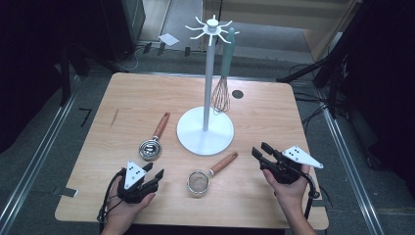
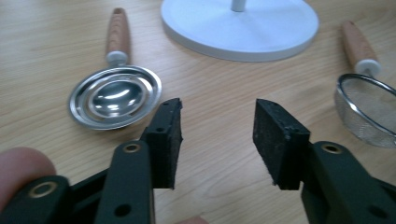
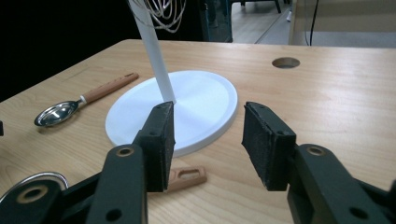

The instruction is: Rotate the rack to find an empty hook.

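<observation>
Table's strainer (image 3: 28,179) seems half-hidden; left gripper (image 2: 218,135), right gripper (image 3: 208,140) gape empty.

The round wire-mesh strainer with a wooden handle (image 2: 369,105) is cut off by the frame's right edge; at lower left of the right gripper view, its rim (image 3: 35,179) sits behind the black jaw.

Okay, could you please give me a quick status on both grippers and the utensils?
Left gripper and right gripper open, empty. Strainer and metal scoop flat on table, untouched. Whisk hangs on stand. Nothing in the way.
</observation>
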`<state>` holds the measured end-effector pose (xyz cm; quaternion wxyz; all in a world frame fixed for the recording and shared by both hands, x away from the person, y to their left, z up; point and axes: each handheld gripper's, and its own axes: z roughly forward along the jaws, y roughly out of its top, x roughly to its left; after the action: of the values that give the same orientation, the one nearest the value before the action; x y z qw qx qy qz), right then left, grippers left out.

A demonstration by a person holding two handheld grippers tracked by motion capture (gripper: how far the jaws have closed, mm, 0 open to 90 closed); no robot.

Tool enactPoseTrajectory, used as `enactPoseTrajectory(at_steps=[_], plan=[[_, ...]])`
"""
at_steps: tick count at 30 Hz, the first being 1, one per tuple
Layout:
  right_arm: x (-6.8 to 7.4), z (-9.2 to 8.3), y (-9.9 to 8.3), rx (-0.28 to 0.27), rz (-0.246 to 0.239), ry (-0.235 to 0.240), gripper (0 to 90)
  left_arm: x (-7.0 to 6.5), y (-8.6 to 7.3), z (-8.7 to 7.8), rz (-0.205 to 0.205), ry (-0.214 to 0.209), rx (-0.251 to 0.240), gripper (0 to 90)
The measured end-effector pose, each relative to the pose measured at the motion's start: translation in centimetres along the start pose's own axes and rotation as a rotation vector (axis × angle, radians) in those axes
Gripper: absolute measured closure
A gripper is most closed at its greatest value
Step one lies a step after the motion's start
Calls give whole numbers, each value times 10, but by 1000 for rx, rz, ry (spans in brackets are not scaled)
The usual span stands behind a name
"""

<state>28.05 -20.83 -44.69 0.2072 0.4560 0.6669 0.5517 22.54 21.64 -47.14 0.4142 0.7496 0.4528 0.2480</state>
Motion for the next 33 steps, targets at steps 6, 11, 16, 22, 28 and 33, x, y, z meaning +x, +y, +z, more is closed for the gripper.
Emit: enactPoseTrajectory(at_steps=[6, 11, 16, 22, 28, 33], plan=[[-7, -8, -12, 7, 14, -33, 527, -10, 1, 6, 11, -70, 23, 736], [-11, -13, -20, 18, 0, -58, 510, -19, 2, 13, 26, -129, 51, 851], [-13, -14, -26, 19, 22, -57, 510, -31, 3, 19, 54, -179, 68, 900], [-9, -12, -29, 29, 3, -49, 511, -38, 6, 19, 70, -234, 68, 900], [-7, -12, -28, 20, -2, -48, 513, -40, 5, 20, 90, -257, 90, 900], [-5, -11, -29, 24, -8, -45, 512, -45, 3, 24, 104, -279, 117, 900]])
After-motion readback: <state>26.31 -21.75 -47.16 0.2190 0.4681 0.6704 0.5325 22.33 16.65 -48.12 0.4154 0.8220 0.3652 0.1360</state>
